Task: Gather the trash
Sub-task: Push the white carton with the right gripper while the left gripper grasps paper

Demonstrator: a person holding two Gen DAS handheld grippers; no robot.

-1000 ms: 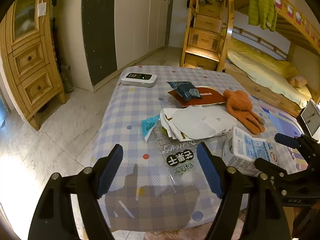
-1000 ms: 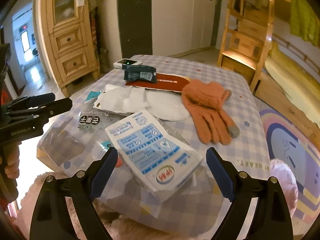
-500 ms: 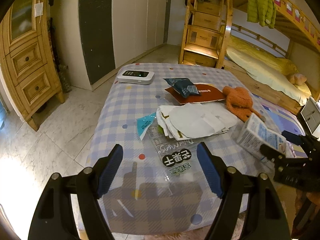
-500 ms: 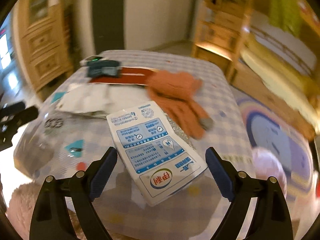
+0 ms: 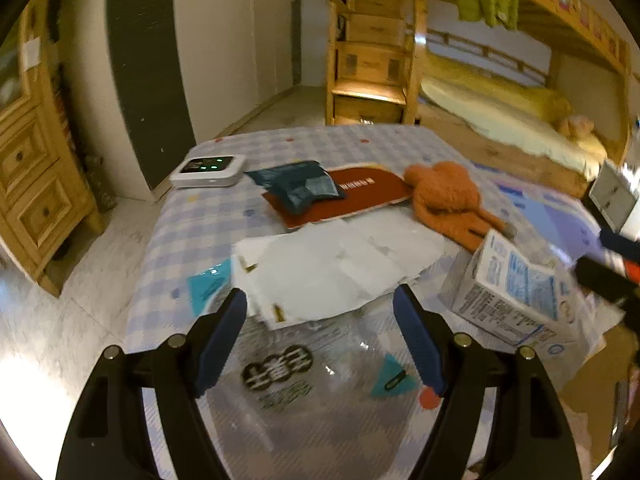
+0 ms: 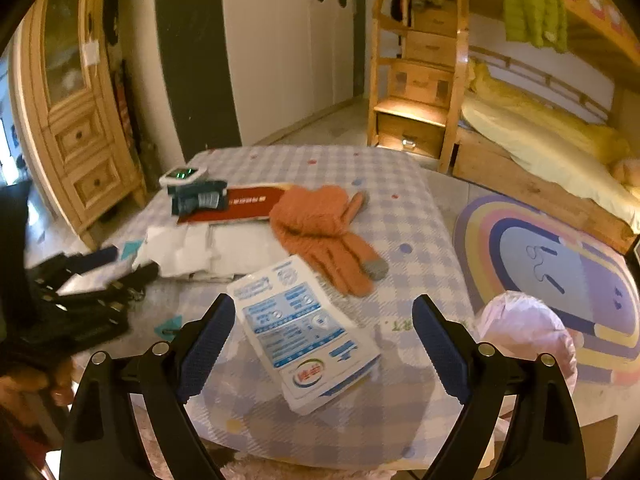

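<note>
Trash lies on a checked tablecloth (image 5: 192,236): a clear plastic bag with black print (image 5: 276,368), a pile of white paper (image 5: 332,268), a teal wrapper (image 5: 208,284), a dark teal packet (image 5: 296,188) and a blue-and-white milk carton (image 6: 304,332). My left gripper (image 5: 320,320) hangs open over the clear bag, just short of the paper pile, holding nothing. My right gripper (image 6: 324,320) is open above the carton, which lies flat between its jaws with neither pad touching it. In the left wrist view the carton (image 5: 508,292) sits at the right, next to the right gripper (image 5: 608,268).
Orange gloves (image 6: 320,228), a red envelope (image 5: 360,192) and a white device with green lights (image 5: 208,170) also lie on the table. A pink-lined bin (image 6: 524,328) stands right of the table by a rainbow rug (image 6: 560,248). A bunk bed and wooden cupboards stand behind.
My left gripper has moved forward and right over the clear bag, closer to the paper pile. The right gripper has risen and rolled, and the carton has turned slightly on the table.
</note>
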